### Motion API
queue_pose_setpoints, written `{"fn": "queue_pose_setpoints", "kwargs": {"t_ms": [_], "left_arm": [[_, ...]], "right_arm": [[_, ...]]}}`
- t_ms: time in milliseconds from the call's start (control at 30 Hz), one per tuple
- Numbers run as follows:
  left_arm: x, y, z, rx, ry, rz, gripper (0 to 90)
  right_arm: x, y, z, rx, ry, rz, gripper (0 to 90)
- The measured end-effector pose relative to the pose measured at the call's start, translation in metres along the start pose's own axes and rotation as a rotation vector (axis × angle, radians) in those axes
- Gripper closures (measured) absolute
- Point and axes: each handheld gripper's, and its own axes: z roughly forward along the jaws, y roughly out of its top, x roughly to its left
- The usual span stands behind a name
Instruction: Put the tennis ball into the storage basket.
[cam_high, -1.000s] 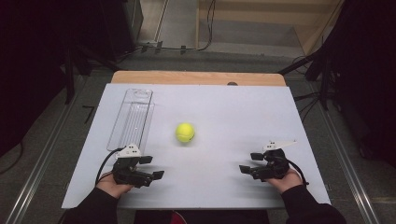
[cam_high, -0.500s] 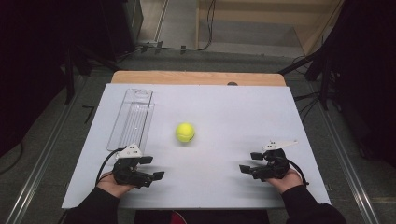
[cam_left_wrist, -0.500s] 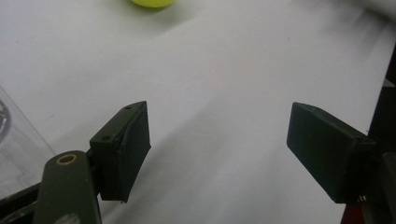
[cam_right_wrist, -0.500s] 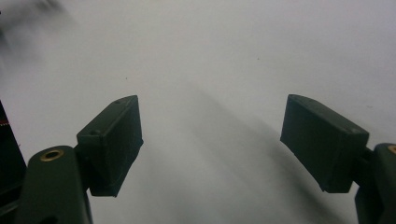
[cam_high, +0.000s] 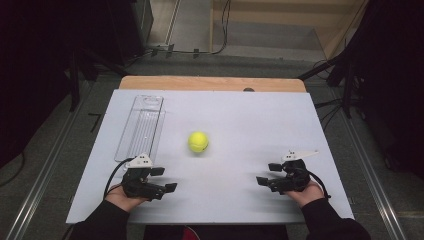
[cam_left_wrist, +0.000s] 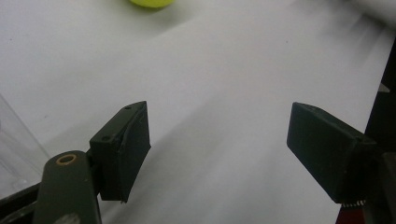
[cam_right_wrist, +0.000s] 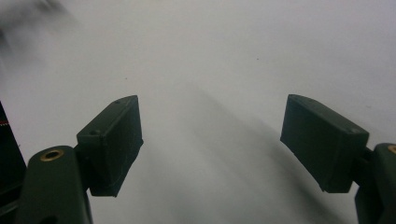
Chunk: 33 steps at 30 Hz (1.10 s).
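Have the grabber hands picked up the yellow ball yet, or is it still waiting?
Nothing looks done yet. The yellow ball lies alone on the white table, beside the clear container, which looks empty. In hand: nothing. The left gripper and right gripper rest near the table's front edge, jaws open, with bare table between them. Left to do: probably reach for the ball, grip it, and perhaps put it in the container.

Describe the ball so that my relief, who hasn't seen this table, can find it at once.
Start at the white table top. The ball lies near its middle, just right of the clear plastic tray on the left side. It is the only round, bright yellow-green thing there.
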Motion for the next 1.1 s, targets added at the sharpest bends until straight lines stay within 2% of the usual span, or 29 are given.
{"fn": "queue_pose_setpoints", "kwargs": {"t_ms": [200, 367, 500, 633, 833, 1100], "left_arm": [[-0.005, 0.006, 0.0, -0.023, 0.004, -0.006, 22.3], [-0.007, 0.013, 0.002, -0.024, 0.003, 0.018, 22.3], [-0.008, 0.019, 0.003, -0.035, 0.004, 0.014, 22.3], [-0.008, 0.023, 0.006, -0.033, 0.0, 0.007, 22.2], [-0.011, 0.03, 0.012, -0.02, 0.007, 0.022, 22.2], [-0.012, 0.039, 0.016, -0.024, 0.003, 0.023, 20.7]], "right_arm": [[-0.002, 0.0, 0.0, 0.005, 0.018, 0.008, 18.8], [-0.002, 0.0, 0.0, 0.001, 0.023, 0.009, 18.8], [-0.001, 0.001, 0.001, 0.001, 0.021, 0.01, 18.8], [-0.002, 0.001, 0.0, -0.006, 0.019, 0.014, 18.7], [-0.002, 0.001, 0.0, -0.006, 0.018, 0.016, 18.7], [-0.002, 0.0, 0.0, -0.001, 0.019, 0.015, 18.7]]}}
